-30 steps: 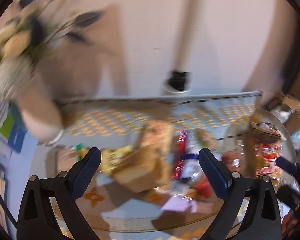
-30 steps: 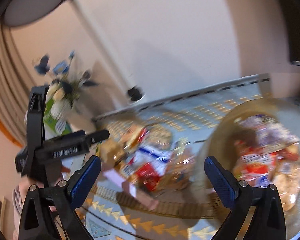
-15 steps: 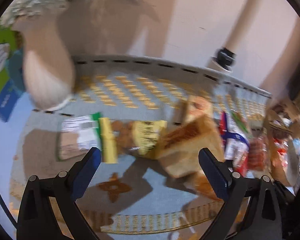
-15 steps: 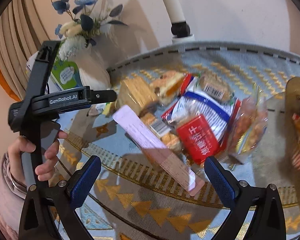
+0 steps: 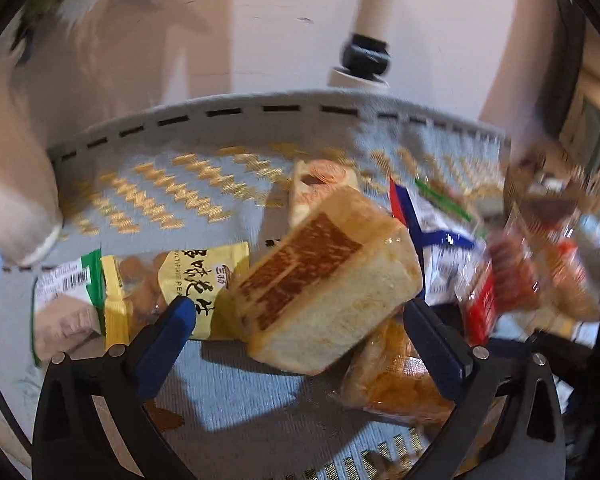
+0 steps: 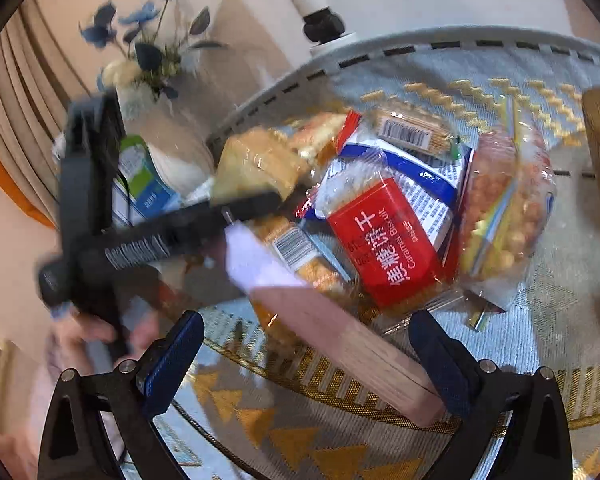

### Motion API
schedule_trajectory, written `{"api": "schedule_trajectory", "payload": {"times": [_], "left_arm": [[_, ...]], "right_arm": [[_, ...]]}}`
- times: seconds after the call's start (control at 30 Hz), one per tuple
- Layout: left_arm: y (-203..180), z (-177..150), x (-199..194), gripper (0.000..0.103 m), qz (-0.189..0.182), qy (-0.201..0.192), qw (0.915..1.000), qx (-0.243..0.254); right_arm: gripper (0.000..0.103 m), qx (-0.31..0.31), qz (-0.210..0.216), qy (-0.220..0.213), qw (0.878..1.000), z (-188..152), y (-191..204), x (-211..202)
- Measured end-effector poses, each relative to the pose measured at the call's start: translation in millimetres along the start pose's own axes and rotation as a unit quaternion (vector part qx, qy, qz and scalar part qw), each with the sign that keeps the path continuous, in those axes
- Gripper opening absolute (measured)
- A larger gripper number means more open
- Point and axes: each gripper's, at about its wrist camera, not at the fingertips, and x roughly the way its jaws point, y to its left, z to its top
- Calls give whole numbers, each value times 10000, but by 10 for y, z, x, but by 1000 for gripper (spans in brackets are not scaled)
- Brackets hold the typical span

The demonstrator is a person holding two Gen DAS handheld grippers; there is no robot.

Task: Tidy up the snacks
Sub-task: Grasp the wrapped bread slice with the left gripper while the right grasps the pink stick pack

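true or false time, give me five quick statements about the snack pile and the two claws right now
1. The left claw is open around the wrapped bread block. True.
2. The red caramel biscuit pack lies on top of the pile. True.
3. The right claw is shut on a snack. False: it is open and holds nothing.
4. The yellow peanut packet sits right of the bread block in the left wrist view. False: it sits left.
5. A vase of blue flowers stands behind the pile. True.
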Motion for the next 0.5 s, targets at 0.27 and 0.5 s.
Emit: {"api": "schedule_trajectory", "payload": {"times": [0.27, 0.5], "left_arm": [[-34, 28, 44, 103, 95, 5, 9999, 48], [-23, -19, 59, 103, 40, 31, 9998, -209]], "right_arm": [[103, -243, -288, 109, 9992, -31, 78, 39], [103, -526, -568, 247, 9967, -57, 187, 105]]}}
